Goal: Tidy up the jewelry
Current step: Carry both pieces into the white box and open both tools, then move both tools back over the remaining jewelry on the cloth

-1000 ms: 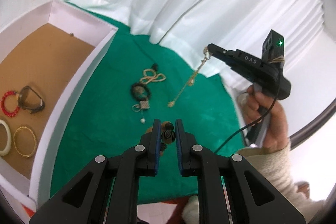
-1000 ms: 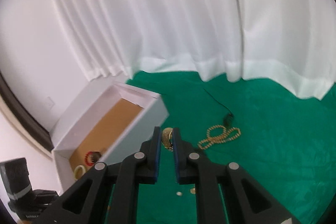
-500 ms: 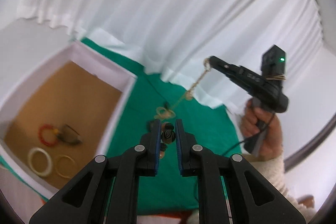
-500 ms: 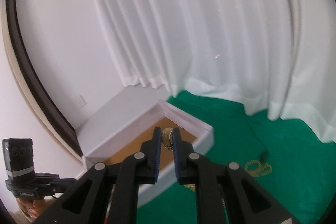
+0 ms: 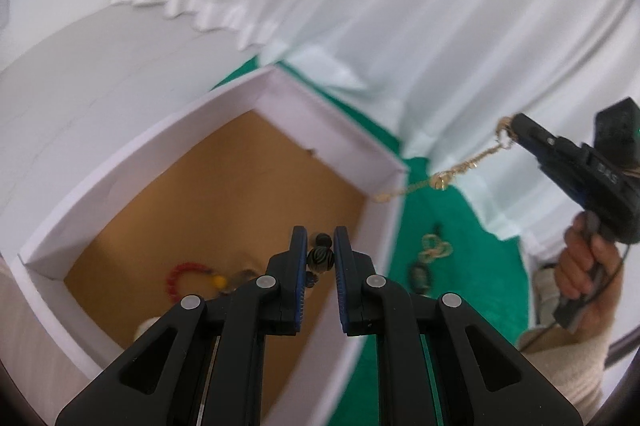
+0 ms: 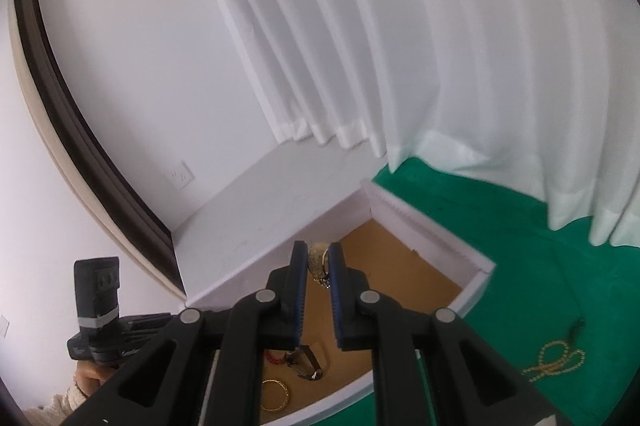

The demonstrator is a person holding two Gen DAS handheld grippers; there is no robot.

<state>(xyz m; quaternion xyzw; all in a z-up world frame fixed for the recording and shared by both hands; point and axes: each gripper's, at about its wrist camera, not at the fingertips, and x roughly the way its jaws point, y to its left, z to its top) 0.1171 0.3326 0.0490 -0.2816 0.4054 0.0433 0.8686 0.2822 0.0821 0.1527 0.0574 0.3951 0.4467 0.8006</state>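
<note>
In the left wrist view a dark striped bead (image 5: 320, 258), with a smaller black bead just above it, is pinched between the narrow jaws of the left gripper (image 5: 320, 246) at lower centre, over the brown floor of the white box (image 5: 120, 170); a red beaded bracelet (image 5: 184, 276) lies on that floor at lower left of the gripper, partly hidden by it. At the right of the frame the right gripper (image 5: 510, 124) is clamped on one end of a gold chain (image 5: 444, 180), which hangs slanting down to the left, its free end over the box's right wall; a hand (image 5: 588, 266) grips its handle. On the green cloth (image 5: 480, 258) beside the box lie a tan bead strand (image 5: 436, 252) and a dark bracelet (image 5: 420, 276), blurred.

In the right wrist view the gold piece (image 6: 318, 264) sits between the nearly closed jaws at centre; below, on the box floor, lie a gold bangle (image 6: 276, 396) and a dark watch-like band (image 6: 306, 364); the tan strand (image 6: 556, 362) lies at lower right on the cloth; white curtains (image 6: 400, 46) fill the upper frame.
</note>
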